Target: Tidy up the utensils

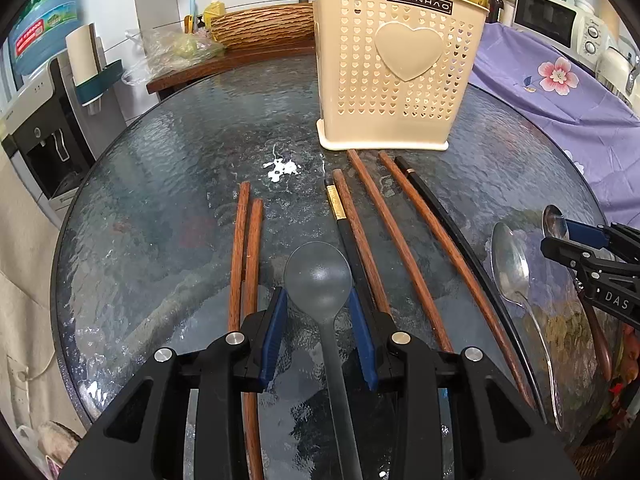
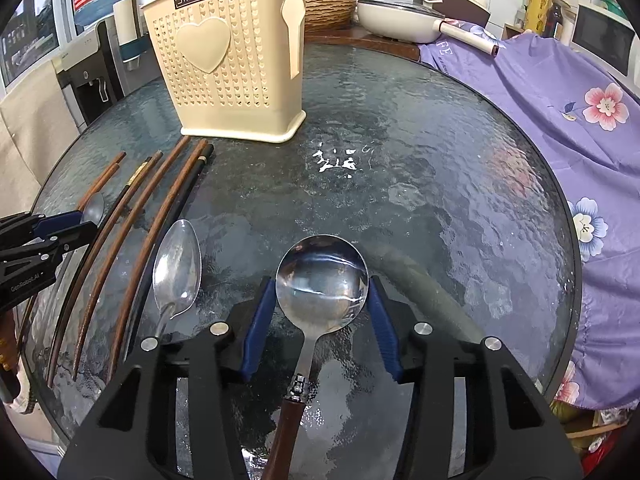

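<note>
Left gripper (image 1: 318, 304): black angular plastic frame, ribbed blue pads on the inner finger faces, round silver screw heads on the linkages. Right gripper (image 2: 322, 294): same build. White lettering "GenRobot.AI" at the left edge of the right wrist view; "DAS" at the right edge of the left wrist view.

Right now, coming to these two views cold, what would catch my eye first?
The cream utensil holder with its raised heart, upright at the far side of the round glass table. Next, the fan of wooden and black chopsticks lying in front of it. Nearest, each claw straddles a spoon: the left claw a grey spoon, the right claw a wooden-handled metal spoon.
</note>
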### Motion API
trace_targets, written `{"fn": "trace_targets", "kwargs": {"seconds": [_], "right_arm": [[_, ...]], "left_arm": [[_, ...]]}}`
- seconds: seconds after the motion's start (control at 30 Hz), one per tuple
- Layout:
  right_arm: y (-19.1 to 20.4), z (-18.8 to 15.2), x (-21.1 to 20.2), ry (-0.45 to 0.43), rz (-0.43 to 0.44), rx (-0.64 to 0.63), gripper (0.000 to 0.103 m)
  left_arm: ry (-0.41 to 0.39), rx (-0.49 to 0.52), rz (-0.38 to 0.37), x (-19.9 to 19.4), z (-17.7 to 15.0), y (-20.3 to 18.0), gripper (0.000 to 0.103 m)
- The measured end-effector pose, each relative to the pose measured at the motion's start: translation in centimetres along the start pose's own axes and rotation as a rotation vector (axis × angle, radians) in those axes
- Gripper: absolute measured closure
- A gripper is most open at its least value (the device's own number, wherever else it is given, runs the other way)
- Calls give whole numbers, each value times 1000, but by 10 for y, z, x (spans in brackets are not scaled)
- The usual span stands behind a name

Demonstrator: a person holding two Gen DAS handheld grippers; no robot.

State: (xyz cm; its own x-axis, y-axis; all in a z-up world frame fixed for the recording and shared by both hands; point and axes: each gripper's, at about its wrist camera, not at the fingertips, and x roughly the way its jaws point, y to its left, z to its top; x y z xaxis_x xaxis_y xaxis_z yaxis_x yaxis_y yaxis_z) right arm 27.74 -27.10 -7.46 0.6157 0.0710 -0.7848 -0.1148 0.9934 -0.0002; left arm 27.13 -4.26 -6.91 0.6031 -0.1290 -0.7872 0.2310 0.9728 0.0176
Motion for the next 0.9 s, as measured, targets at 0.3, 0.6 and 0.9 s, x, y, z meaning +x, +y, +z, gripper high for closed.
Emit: {"fn": "trace_targets", "kwargs": {"seconds": [0.3,0.6,0.9], "right_arm": [[0,0,0,-1,1,0,56],[0,-1,-10,-36,20,0,56],[2,1,-31,-88,66,-1,56]], "left_arm": [[-3,-4,-2,1,2,1,72],[-35,-33,-37,-7,3,7,72],[-100,-55,-49,-32,3,12,72]]}}
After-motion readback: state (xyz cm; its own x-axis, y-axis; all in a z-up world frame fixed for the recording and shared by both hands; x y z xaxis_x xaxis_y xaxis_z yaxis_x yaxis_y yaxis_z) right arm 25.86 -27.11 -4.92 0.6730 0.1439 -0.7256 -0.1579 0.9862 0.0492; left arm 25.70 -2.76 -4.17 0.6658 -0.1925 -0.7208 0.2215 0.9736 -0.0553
